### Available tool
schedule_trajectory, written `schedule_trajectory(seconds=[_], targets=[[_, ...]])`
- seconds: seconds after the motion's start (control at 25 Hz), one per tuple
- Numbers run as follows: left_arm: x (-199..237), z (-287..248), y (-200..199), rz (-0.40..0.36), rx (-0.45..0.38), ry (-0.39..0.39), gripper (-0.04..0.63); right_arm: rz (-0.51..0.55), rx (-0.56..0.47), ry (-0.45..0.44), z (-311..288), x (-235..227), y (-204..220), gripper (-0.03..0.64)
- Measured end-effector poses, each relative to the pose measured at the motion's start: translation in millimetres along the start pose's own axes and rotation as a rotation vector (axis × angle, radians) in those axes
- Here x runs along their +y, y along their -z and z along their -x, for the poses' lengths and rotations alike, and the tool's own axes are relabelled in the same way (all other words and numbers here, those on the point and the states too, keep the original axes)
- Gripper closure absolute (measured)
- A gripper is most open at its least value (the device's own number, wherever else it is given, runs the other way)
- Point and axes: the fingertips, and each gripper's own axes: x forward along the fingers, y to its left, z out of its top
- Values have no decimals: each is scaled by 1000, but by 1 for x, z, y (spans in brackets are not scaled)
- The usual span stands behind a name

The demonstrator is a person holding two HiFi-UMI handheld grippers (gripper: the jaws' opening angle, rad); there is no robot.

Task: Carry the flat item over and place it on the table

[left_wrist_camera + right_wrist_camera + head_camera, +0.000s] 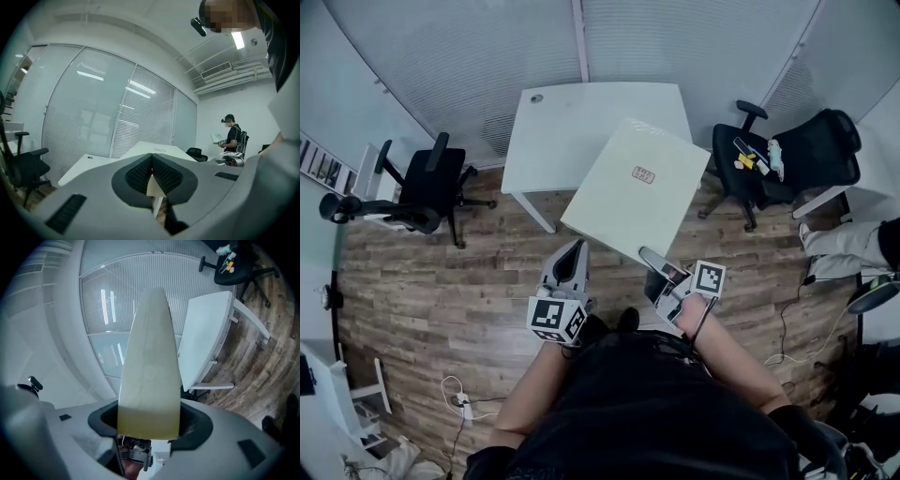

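A flat cream-white square board [628,187] with a small label hangs tilted above the wood floor. Its far corner overlaps the white table [572,122]. My right gripper [661,267] is shut on the board's near edge. In the right gripper view the board [150,371] fills the gap between the jaws [150,423] and runs away from the camera, with the table [206,333] beside it. My left gripper [578,246] sits at the board's near-left edge with its jaws shut and nothing between them. In the left gripper view [151,161] the board's top [157,150] shows just beyond the tips. I cannot tell whether they touch.
A black office chair [431,187] stands left of the table. Another chair [787,159] with small items on its seat stands to the right. A power strip and cable [461,405] lie on the floor at the lower left. A person [232,136] stands in the background.
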Motion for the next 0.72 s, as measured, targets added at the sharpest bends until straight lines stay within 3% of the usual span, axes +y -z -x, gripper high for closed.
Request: schedule_trajectory(seconds=[0.72], targets=[[23,-55,-3,21,4,3,583,-15,-3,30,-20,-24,-44,321]])
